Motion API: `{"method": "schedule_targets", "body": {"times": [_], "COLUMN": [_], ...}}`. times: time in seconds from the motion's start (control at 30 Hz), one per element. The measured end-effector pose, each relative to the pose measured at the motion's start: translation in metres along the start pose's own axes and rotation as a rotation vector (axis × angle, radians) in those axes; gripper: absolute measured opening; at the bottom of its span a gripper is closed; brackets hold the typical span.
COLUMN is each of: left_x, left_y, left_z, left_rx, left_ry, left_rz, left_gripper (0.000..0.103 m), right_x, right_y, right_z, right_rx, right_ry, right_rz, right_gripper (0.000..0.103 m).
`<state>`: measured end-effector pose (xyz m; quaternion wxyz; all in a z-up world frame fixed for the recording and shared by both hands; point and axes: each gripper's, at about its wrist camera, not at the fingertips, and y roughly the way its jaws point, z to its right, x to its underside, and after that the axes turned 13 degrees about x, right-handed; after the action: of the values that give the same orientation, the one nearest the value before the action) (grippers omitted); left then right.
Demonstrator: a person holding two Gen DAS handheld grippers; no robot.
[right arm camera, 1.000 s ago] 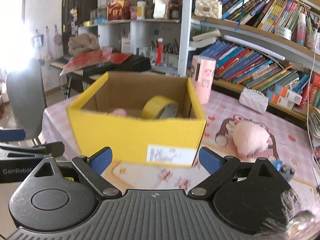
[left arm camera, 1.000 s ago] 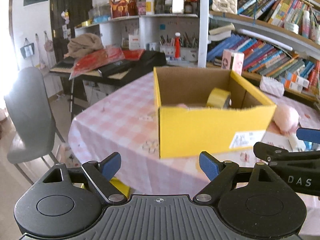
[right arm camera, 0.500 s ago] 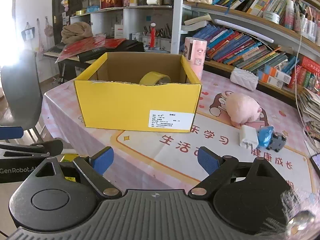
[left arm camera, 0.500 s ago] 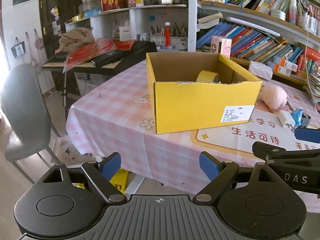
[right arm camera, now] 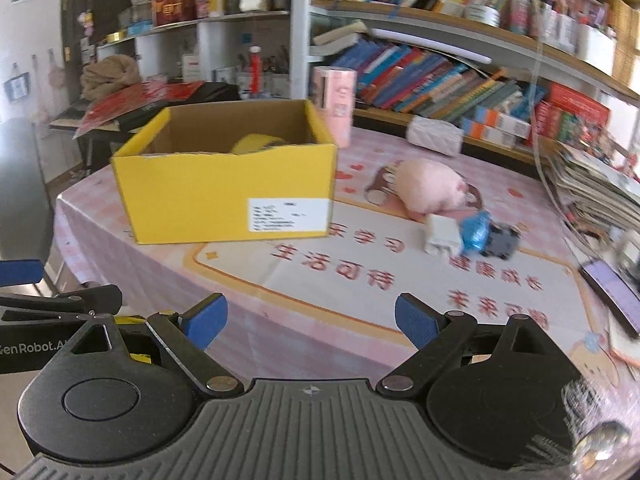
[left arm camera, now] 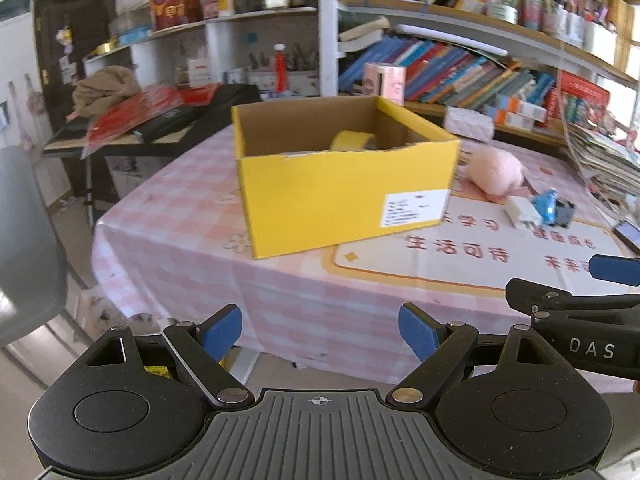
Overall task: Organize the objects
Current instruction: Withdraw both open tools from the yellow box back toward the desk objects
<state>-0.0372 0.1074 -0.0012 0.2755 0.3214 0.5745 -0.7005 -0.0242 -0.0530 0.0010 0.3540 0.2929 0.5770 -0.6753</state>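
Note:
An open yellow cardboard box stands on the pink checked table with a roll of yellow tape inside. To its right lie a pink plush toy, a white block, a blue toy and a dark toy car. My left gripper is open and empty, off the table's near edge. My right gripper is open and empty, over the near edge.
A phone lies at the table's right edge beside a stack of magazines. Bookshelves run behind the table. A pink cylinder and a white pouch stand behind the box. A grey chair is at left.
Both grippers have pulled back from the box and swung a little to the right. The box looks smaller and more of the table and toys shows. Both stay open.

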Motion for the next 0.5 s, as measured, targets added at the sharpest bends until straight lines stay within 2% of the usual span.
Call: {"method": "schedule_targets", "body": {"times": [0.5], "left_x": [-0.012], "left_y": [0.032], "left_z": [0.049], "left_rx": [0.161], "left_ry": [0.120], "left_rz": [-0.032], "left_gripper": [0.088], "right_x": [0.016], "right_y": [-0.002], "right_z": [0.057], "right_rx": [0.174], "right_ry": [0.120], "right_rz": [-0.049], "right_gripper": [0.092]}}
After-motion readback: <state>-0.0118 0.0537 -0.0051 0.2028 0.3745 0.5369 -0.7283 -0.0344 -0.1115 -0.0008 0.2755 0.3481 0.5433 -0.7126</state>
